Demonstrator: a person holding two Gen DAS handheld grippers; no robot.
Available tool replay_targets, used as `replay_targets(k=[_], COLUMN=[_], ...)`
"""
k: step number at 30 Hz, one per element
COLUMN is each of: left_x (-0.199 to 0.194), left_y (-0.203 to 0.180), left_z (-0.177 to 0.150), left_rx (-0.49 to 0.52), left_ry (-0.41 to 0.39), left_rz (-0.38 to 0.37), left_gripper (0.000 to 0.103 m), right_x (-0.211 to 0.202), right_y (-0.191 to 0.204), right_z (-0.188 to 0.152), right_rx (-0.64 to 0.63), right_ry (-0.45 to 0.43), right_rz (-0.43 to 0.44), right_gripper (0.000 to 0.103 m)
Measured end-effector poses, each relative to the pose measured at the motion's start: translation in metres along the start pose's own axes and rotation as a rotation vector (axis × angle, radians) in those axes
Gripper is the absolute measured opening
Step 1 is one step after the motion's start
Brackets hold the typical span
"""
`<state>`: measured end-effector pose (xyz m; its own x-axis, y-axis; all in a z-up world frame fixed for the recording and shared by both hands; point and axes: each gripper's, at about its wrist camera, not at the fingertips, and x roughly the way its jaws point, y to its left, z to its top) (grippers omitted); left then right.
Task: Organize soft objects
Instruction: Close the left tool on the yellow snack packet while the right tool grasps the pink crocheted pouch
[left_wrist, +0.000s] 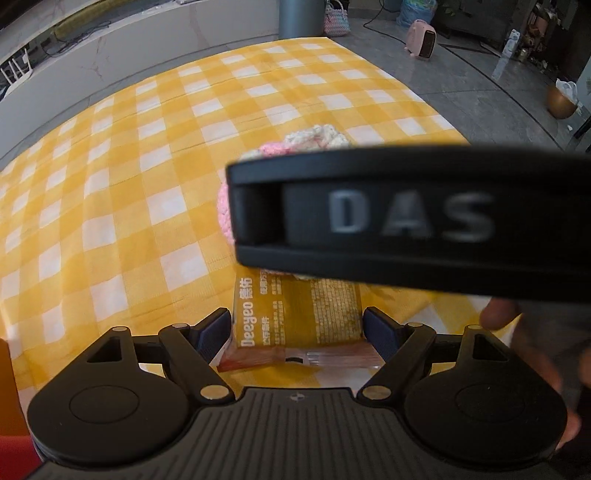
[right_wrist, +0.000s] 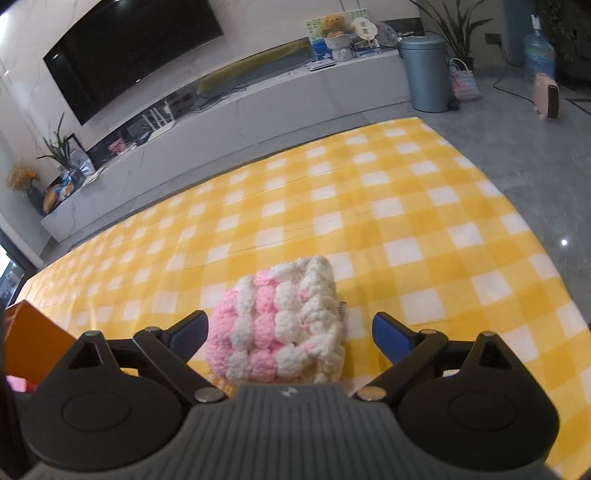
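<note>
While our left gripper gapes around the tissue pack, untouching; our right gripper gapes around the crochet pouch.

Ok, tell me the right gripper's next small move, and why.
Probably close the right gripper on the pink and white crocheted pouch. Its jaws stand open with the pouch lying between them on the yellow checked cloth, and the fingers do not yet press it.
</note>
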<state>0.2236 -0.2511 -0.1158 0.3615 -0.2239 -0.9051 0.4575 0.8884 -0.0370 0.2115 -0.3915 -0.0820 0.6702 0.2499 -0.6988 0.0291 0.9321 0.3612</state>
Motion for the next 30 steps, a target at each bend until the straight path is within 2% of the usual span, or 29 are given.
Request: replay_targets(k=[2, 4, 5, 9, 10, 12, 16, 21, 22, 24, 25, 26, 28, 30], left_x=[0.000, 0.001, 0.001, 0.002, 0.003, 0.002, -0.001, -0.001, -0.001, 0.000, 0.000, 0.001, 0.002, 0.003], left_y=[-0.002, -0.003, -0.005, -0.005, -0.005, -0.004, -0.007, -0.006, -0.006, -0.005, -0.005, -0.003, -0.003, -0.005], left_z=[-0.003, -0.005, -0.006, -0.005, -0.005, -0.005, -0.012, -0.011, -0.011, -0.011, -0.011, -0.011, -0.009, -0.005], left_rx=[0.022, 0.045, 0.052, 0.045, 0.044, 0.045, 0.039, 0.029, 0.029, 0.026, 0.023, 0.021, 0.020, 0.016], left_ry=[-0.025, -0.039, -0.043, -0.044, -0.047, -0.050, -0.049, -0.054, -0.057, -0.057, -0.057, -0.056, -0.053, -0.041], left_rz=[0.005, 0.016, 0.022, 0.023, 0.026, 0.026, 0.023, 0.032, 0.038, 0.040, 0.040, 0.040, 0.042, 0.053], left_gripper=[0.094, 0.093, 0.093, 0.092, 0.092, 0.092, 0.092, 0.094, 0.096, 0.096, 0.096, 0.096, 0.096, 0.096], right_x=[0.008, 0.010, 0.010, -0.006, -0.010, -0.020, -0.047, -0.063, -0.062, -0.060, -0.061, -0.062, -0.062, -0.060], right_y=[-0.007, -0.011, -0.011, -0.008, -0.009, -0.014, -0.022, -0.054, -0.058, -0.064, -0.067, -0.071, -0.075, -0.072], right_z=[-0.004, -0.007, -0.007, -0.008, -0.008, -0.008, -0.017, -0.030, -0.032, -0.036, -0.036, -0.034, -0.032, -0.030], right_rx=[0.030, 0.050, 0.050, 0.003, 0.003, 0.039, 0.015, 0.105, 0.103, 0.105, 0.128, 0.157, 0.207, 0.196], right_ry=[0.023, 0.032, 0.027, -0.017, -0.021, 0.008, 0.001, 0.025, 0.043, 0.070, 0.064, 0.058, 0.048, 0.039], right_rz=[0.024, 0.054, 0.049, 0.037, 0.030, 0.011, -0.141, -0.234, -0.250, -0.273, -0.280, -0.290, -0.315, -0.321], right_gripper=[0.072, 0.064, 0.057, 0.041, 0.026, 0.026, 0.026, 0.025, 0.025, 0.034, 0.047, 0.067, 0.090, 0.092])
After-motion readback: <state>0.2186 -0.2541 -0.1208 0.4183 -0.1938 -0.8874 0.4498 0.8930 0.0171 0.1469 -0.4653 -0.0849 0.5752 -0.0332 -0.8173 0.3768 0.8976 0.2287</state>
